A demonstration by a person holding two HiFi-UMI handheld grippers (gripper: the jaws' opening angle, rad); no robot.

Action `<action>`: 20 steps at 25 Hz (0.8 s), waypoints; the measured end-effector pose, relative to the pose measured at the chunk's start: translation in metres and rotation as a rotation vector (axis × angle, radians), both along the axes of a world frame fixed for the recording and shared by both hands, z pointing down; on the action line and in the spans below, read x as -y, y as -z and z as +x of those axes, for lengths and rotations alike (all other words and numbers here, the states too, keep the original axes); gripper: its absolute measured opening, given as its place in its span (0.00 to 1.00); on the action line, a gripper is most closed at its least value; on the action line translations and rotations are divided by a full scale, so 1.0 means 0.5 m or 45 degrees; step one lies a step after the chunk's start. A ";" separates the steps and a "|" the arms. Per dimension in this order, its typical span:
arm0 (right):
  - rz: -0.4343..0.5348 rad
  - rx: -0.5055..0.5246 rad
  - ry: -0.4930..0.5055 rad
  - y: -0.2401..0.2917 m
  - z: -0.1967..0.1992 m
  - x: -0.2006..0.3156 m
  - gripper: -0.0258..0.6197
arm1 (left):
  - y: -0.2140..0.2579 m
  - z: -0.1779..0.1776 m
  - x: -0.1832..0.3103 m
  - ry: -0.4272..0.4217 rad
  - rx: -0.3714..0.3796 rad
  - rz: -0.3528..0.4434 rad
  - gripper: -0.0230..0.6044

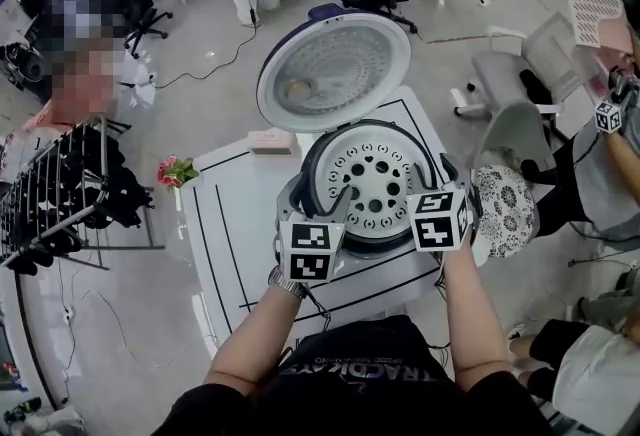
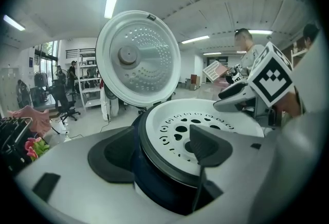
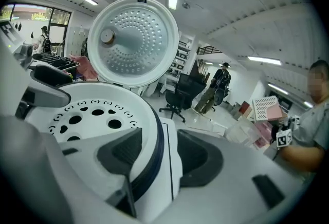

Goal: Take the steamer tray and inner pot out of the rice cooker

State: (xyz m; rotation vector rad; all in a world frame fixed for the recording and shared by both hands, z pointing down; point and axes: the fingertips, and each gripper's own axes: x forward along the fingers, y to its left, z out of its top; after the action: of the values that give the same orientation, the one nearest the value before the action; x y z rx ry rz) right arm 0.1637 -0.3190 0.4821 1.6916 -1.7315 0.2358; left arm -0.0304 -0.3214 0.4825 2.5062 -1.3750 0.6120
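The rice cooker (image 1: 352, 246) stands open on the table, its round lid (image 1: 335, 72) tipped up at the back. The white steamer tray (image 1: 372, 174), pierced with round holes, sits in the cooker's mouth and hides the inner pot. My left gripper (image 1: 292, 204) is at the cooker's near-left rim, my right gripper (image 1: 447, 179) at its near-right rim. In the left gripper view the steamer tray (image 2: 205, 120) and dark rim lie between the jaws of the left gripper (image 2: 164, 151), one pad over the tray, one outside. The right gripper (image 3: 162, 153) straddles the rim of the tray (image 3: 87, 112) likewise. Both stand open.
The white table (image 1: 225, 214) has black lines; a small pink box (image 1: 272, 140) lies behind the cooker and pink flowers (image 1: 175, 170) at its left edge. A black wire rack (image 1: 60, 184) stands left. A seated person (image 1: 610, 154) and grey chairs (image 1: 510, 84) are at the right.
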 end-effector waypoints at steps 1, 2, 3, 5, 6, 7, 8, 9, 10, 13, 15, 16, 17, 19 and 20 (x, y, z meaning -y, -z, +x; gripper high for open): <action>0.020 -0.006 -0.002 0.006 0.001 0.002 0.37 | 0.003 -0.001 0.001 0.002 -0.002 0.005 0.56; 0.038 -0.011 -0.004 0.013 0.001 0.003 0.37 | 0.006 -0.001 0.001 0.003 -0.004 0.008 0.56; 0.052 -0.015 -0.005 0.019 0.002 0.004 0.37 | 0.008 0.000 0.001 0.003 -0.006 0.011 0.56; 0.073 -0.012 -0.007 0.029 0.004 0.003 0.37 | 0.010 0.001 -0.001 0.005 -0.009 0.013 0.56; 0.077 -0.002 -0.007 0.032 0.005 0.001 0.37 | 0.012 0.000 -0.003 0.006 -0.012 0.013 0.56; 0.076 0.014 -0.007 0.034 0.005 -0.001 0.37 | 0.014 -0.001 -0.005 0.007 -0.014 0.013 0.56; 0.071 0.033 -0.004 0.033 0.004 -0.004 0.36 | 0.016 -0.001 -0.007 0.009 -0.016 0.013 0.56; 0.064 0.055 0.001 0.032 0.003 -0.005 0.35 | 0.017 -0.002 -0.008 0.010 -0.018 0.013 0.56; 0.057 0.079 0.006 0.030 0.002 -0.007 0.32 | 0.019 -0.002 -0.009 0.011 -0.019 0.013 0.56; 0.043 0.153 0.025 0.024 -0.008 -0.012 0.22 | 0.022 -0.002 -0.013 0.017 -0.022 0.018 0.56; 0.045 0.194 0.031 0.023 -0.014 -0.015 0.17 | 0.024 -0.002 -0.015 0.019 -0.025 0.019 0.56; 0.048 0.217 0.029 0.023 -0.014 -0.016 0.16 | 0.025 -0.002 -0.015 0.019 -0.025 0.019 0.56; 0.051 0.246 0.025 0.024 -0.014 -0.017 0.16 | 0.026 -0.001 -0.015 0.018 -0.026 0.018 0.55; 0.055 0.332 0.012 0.023 -0.011 -0.017 0.15 | 0.027 0.002 -0.016 0.016 -0.026 0.015 0.55; 0.056 0.380 0.005 0.023 -0.009 -0.016 0.15 | 0.027 0.003 -0.016 0.015 -0.024 0.013 0.54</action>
State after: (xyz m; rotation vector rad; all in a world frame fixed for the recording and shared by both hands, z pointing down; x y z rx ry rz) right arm 0.1591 -0.3109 0.4707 1.7543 -1.9669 0.4713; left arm -0.0288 -0.3136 0.4692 2.5037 -1.3887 0.5795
